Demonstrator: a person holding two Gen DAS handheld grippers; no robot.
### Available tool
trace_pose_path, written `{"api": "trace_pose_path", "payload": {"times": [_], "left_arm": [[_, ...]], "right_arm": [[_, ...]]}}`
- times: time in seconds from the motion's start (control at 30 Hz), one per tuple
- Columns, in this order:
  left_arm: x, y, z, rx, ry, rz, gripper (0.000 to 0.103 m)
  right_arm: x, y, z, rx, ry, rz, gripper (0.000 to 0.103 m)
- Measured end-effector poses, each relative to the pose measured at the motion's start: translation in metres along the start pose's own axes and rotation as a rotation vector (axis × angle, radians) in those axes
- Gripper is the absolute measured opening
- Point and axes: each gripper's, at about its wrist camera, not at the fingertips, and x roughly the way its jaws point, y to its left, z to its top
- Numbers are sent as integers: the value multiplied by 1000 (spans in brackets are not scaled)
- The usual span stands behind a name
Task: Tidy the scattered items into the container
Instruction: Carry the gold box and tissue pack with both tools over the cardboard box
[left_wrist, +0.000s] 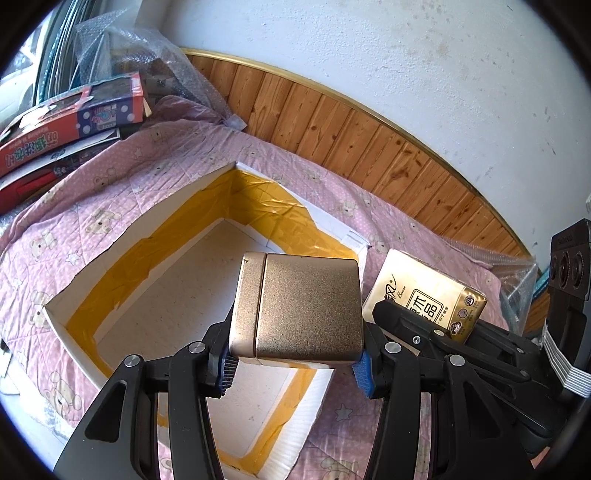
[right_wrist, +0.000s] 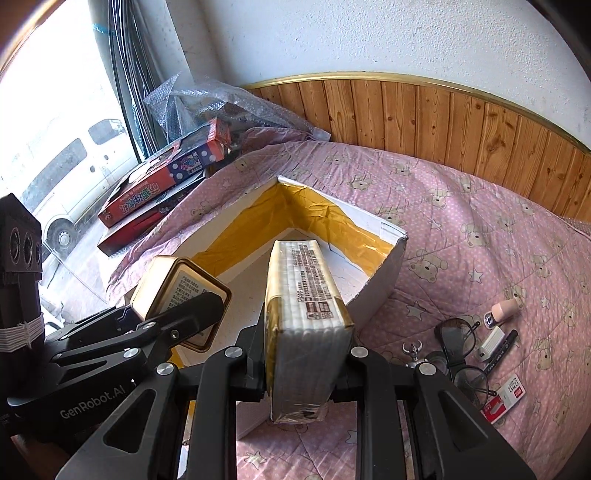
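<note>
a: left gripper (left_wrist: 293, 363)?
b: clamped on a gold tin (left_wrist: 299, 306), blue pads pressing both sides, jaws spread wide around it. held above the near part of the white box (left_wrist: 110, 258).

a: right gripper (right_wrist: 301, 373)?
b: closed narrow on a tissue pack (right_wrist: 306, 325), gripped by its thin sides, long edge pointing away. hanging over the near corner of the same box.

a: box itself?
b: open-topped, white card, yellow tape lining the inside walls. sitting on the pink bear-print quilt (right_wrist: 480, 229). floor bare where visible.

a: tin and pack relative to each other?
b: side by side, tin to the left, pack to the right, just beside one another but apart.

a: anything still out on the quilt?
b: to the right of the box: black glasses (right_wrist: 461, 347), a small pink bottle (right_wrist: 504, 310), a white stick-shaped item (right_wrist: 491, 341), a red-and-white card (right_wrist: 508, 397). well apart from the box.

a: left edge?
b: stacked red game boxes (right_wrist: 162, 184) by the window, bubble wrap (right_wrist: 221, 99) behind.
</note>
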Motion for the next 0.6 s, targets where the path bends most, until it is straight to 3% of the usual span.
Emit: {"api": "trace_pose_path", "payload": {"times": [0.3,0.6], "left_arm": [[21,18,26,-25,28,38,53],[51,32,44,-51,108,72,53]], "right_arm": [[22,8,21,-30,18,3,24],[51,10,36,-71,54,-13,24]]}}
